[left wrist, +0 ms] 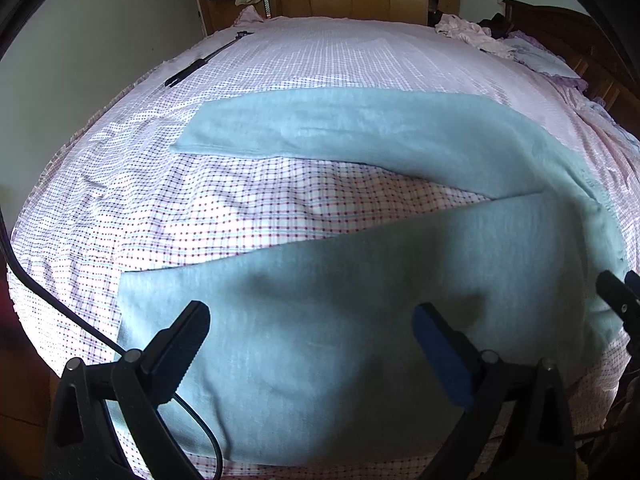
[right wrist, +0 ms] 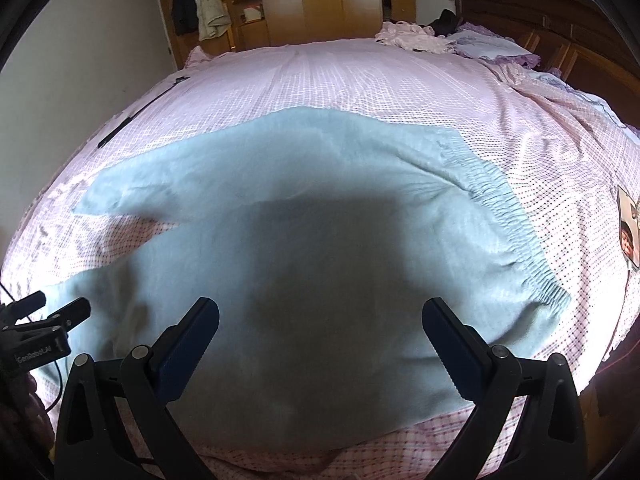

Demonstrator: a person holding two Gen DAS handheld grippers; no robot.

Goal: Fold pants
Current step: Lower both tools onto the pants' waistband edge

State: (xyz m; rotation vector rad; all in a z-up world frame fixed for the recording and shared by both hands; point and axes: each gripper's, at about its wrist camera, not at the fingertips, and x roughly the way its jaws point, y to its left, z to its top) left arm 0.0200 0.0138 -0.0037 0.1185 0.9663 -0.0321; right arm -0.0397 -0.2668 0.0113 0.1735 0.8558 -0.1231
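Observation:
Light blue pants [left wrist: 360, 280] lie flat on the bed, legs spread in a V toward the left. The far leg [left wrist: 328, 128] and the near leg [left wrist: 304, 308] both show in the left wrist view. The right wrist view shows the seat [right wrist: 320, 240] and the gathered elastic waistband [right wrist: 516, 216] at the right. My left gripper [left wrist: 310, 322] hovers open over the near leg, holding nothing. My right gripper [right wrist: 320, 318] hovers open over the seat, also with nothing in it. Each gripper's tips appear at the edge of the other's view: right gripper [left wrist: 618, 292], left gripper [right wrist: 60, 312].
The bed has a pink checked sheet [left wrist: 200, 208]. A black rod [left wrist: 196, 66] lies near the far left edge. Crumpled pink clothes [right wrist: 412, 38] and a pillow [right wrist: 492, 46] sit by the wooden headboard [right wrist: 560, 20]. A photo card [right wrist: 629, 228] lies at the right. Wardrobes stand behind.

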